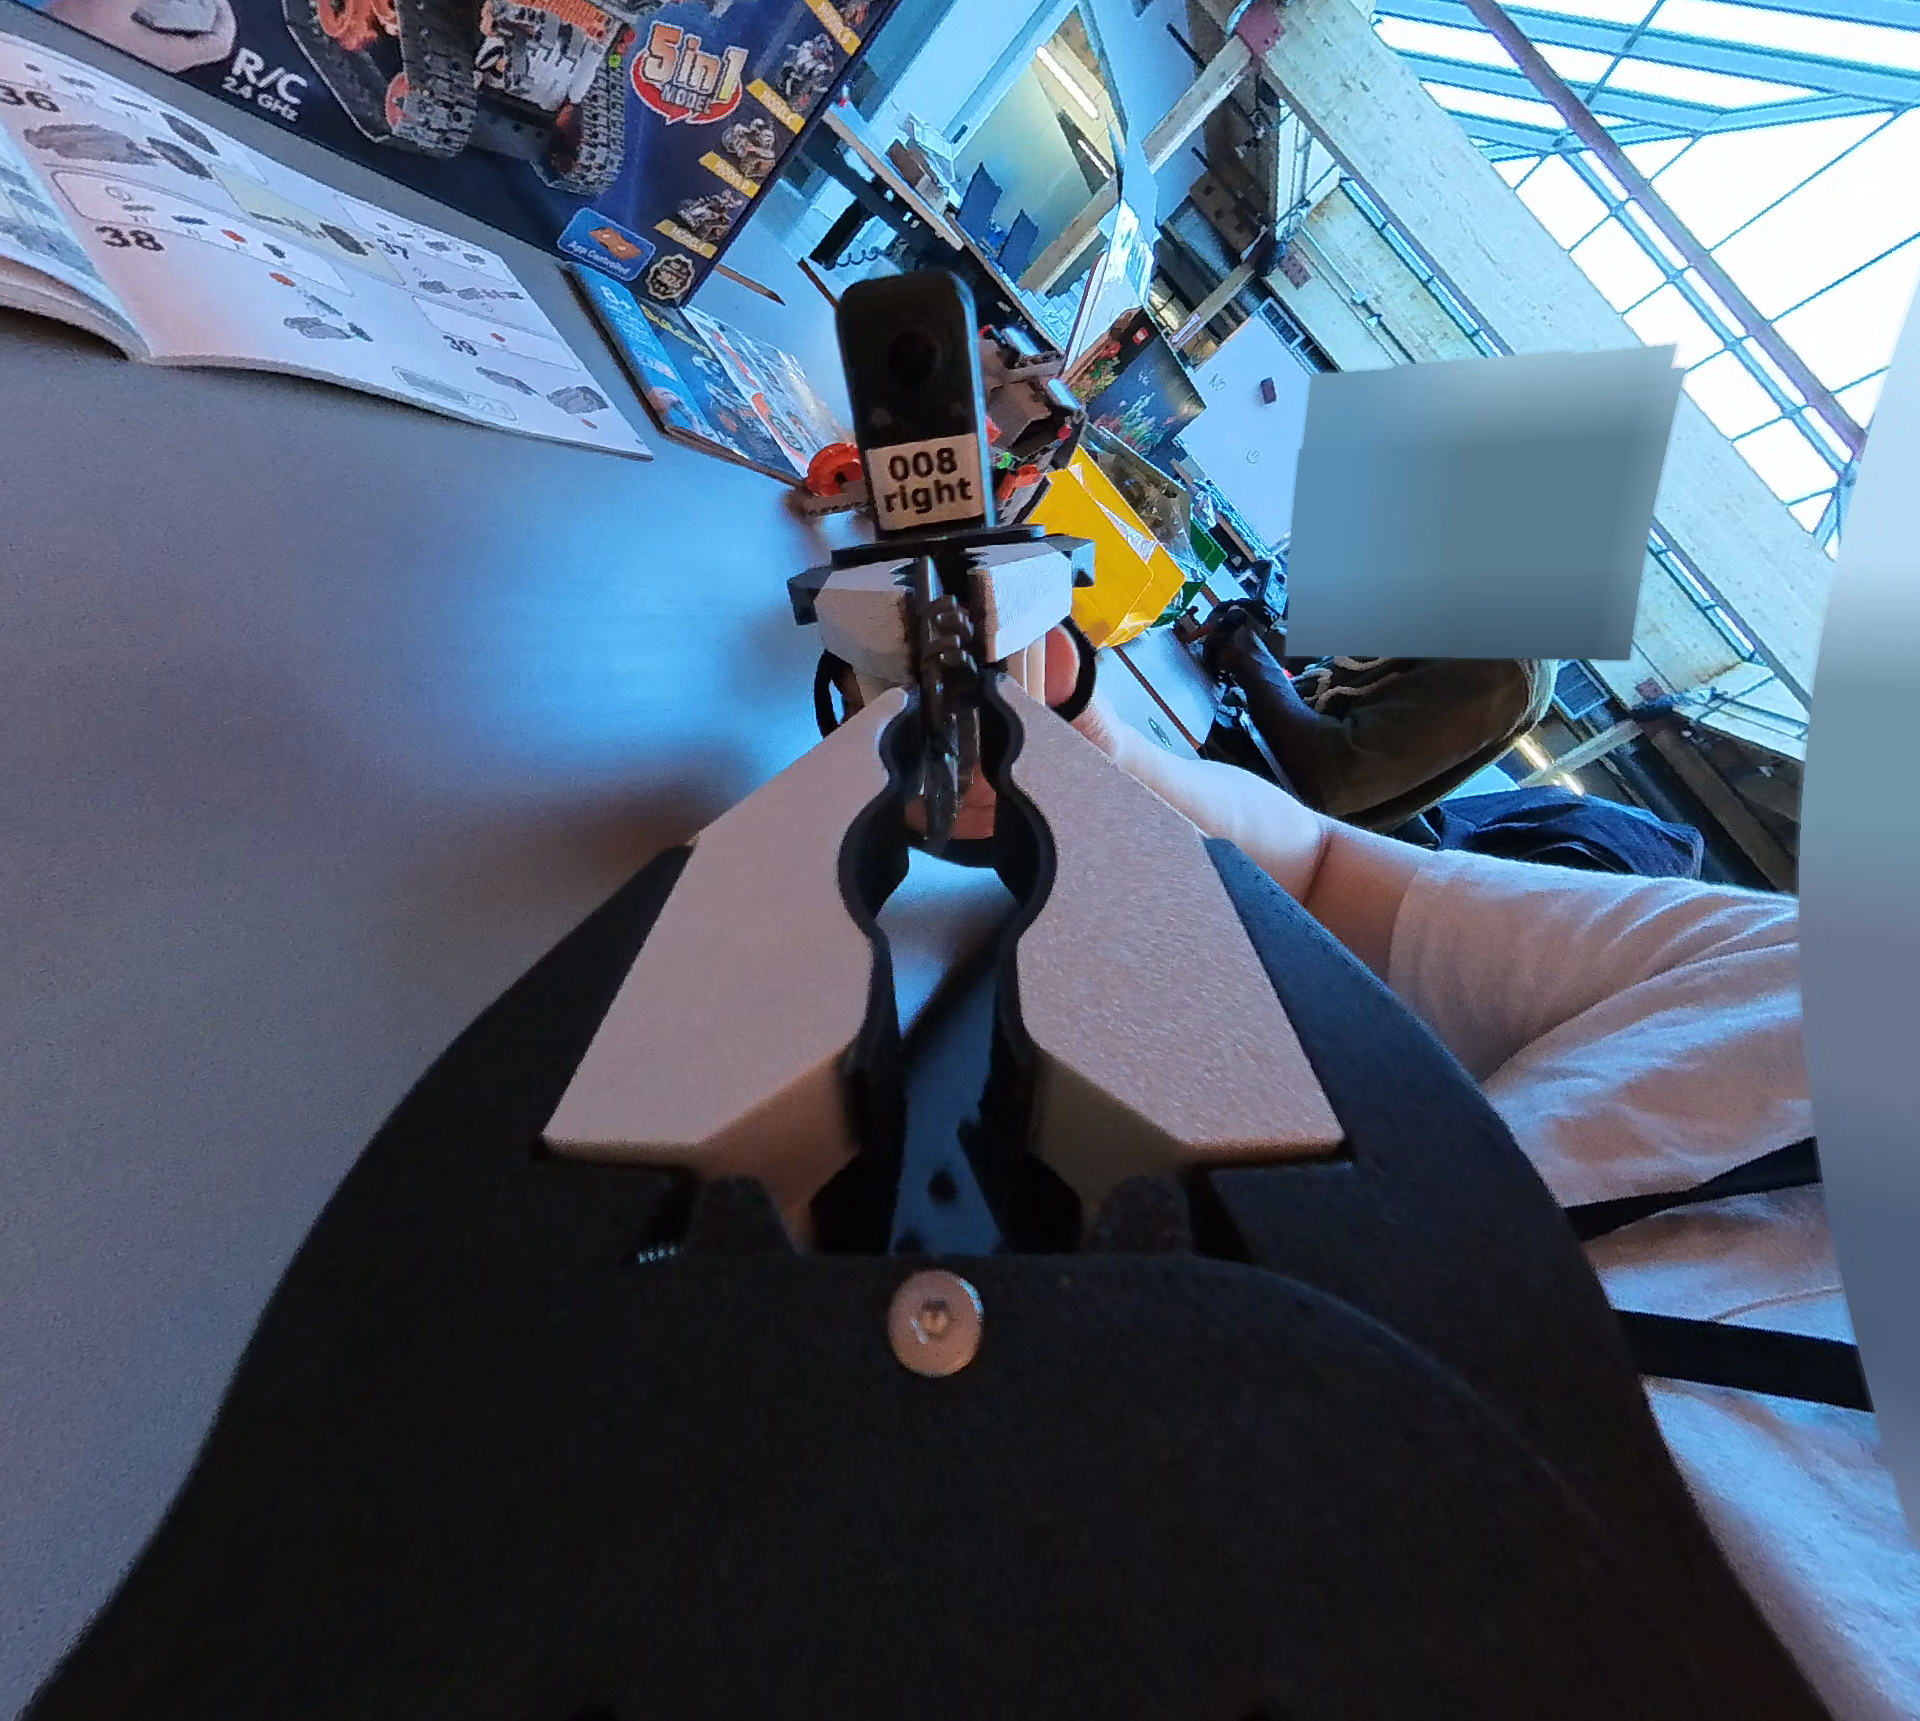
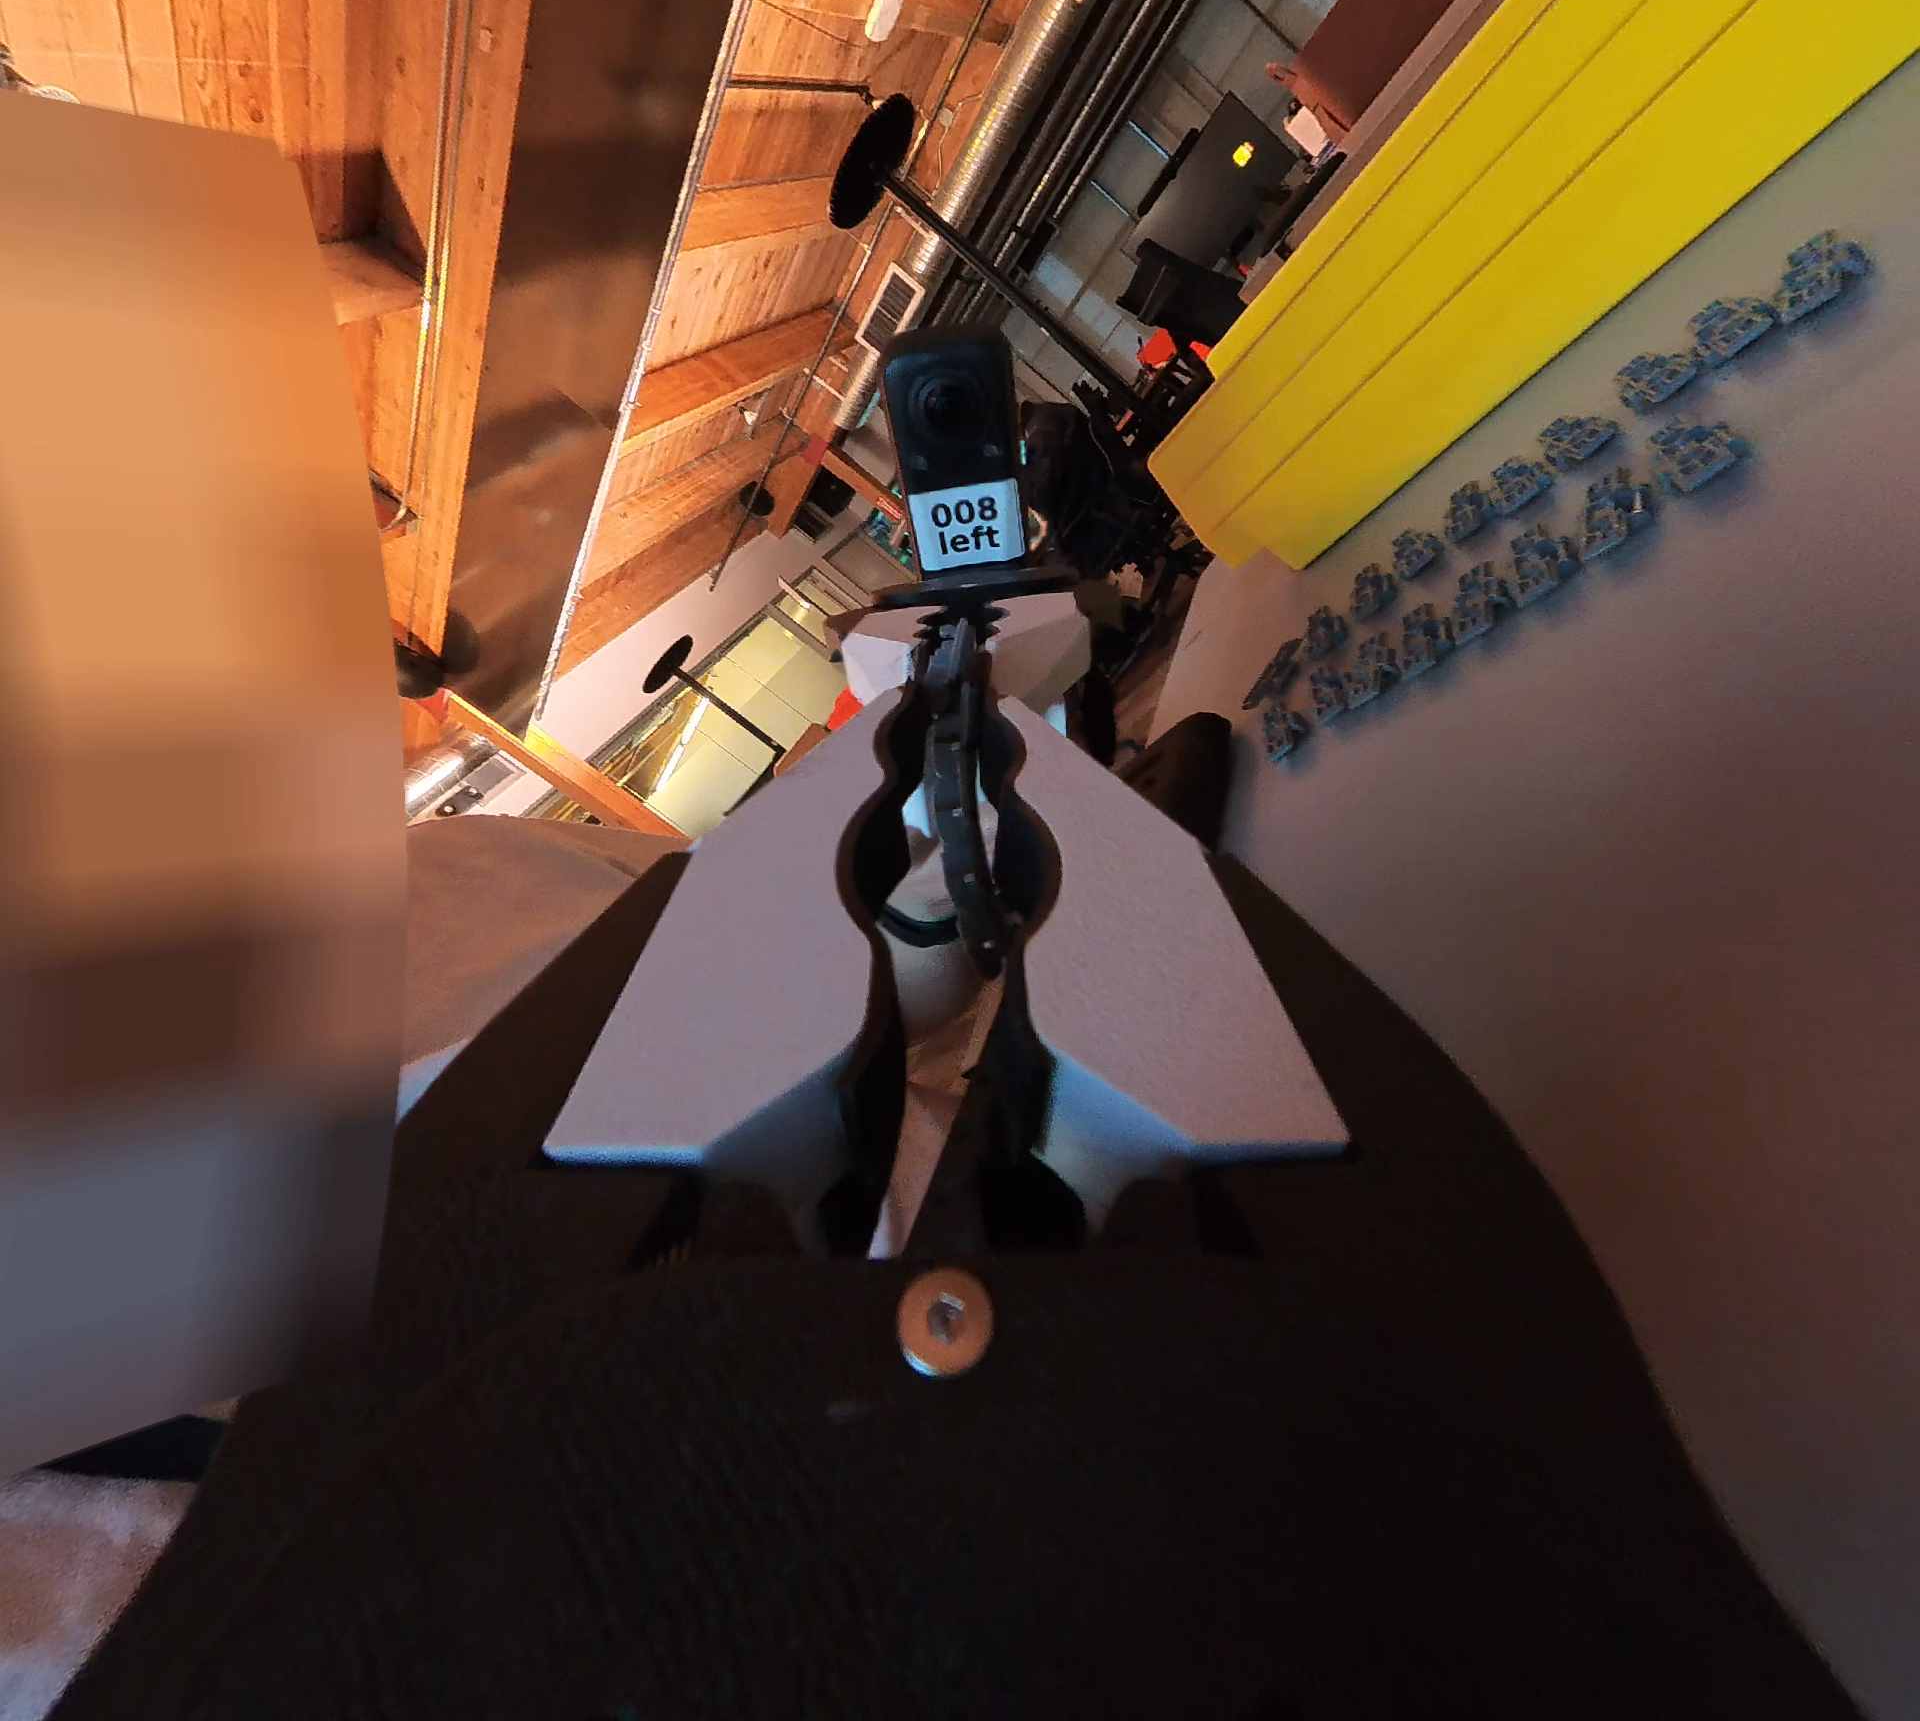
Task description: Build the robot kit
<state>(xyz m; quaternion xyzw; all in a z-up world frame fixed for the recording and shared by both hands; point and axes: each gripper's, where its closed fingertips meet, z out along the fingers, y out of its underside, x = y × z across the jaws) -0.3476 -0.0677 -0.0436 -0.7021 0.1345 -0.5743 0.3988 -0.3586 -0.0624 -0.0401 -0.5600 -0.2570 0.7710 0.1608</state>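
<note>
left tool [image 1: 940, 736] & right tool [image 2: 951, 726] held nose to nose above the desk, tips nearly touching, both pairs of fingers closed on one thin black linked strip, a hand [image 1: 1049, 663] w/ pale sleeve behind right tool

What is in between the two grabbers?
A black linked chain runs between the left gripper and the right gripper. Each gripper is shut on one end of it. Both wrist views show it.

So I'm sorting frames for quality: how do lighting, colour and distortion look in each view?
Left wrist view: cool blue cast, skylight blown out, fisheye bending at edges, black track piece sharp. Right wrist view: warm orange cast, dim foreground, yellow bins bright, small grey parts soft.
</note>
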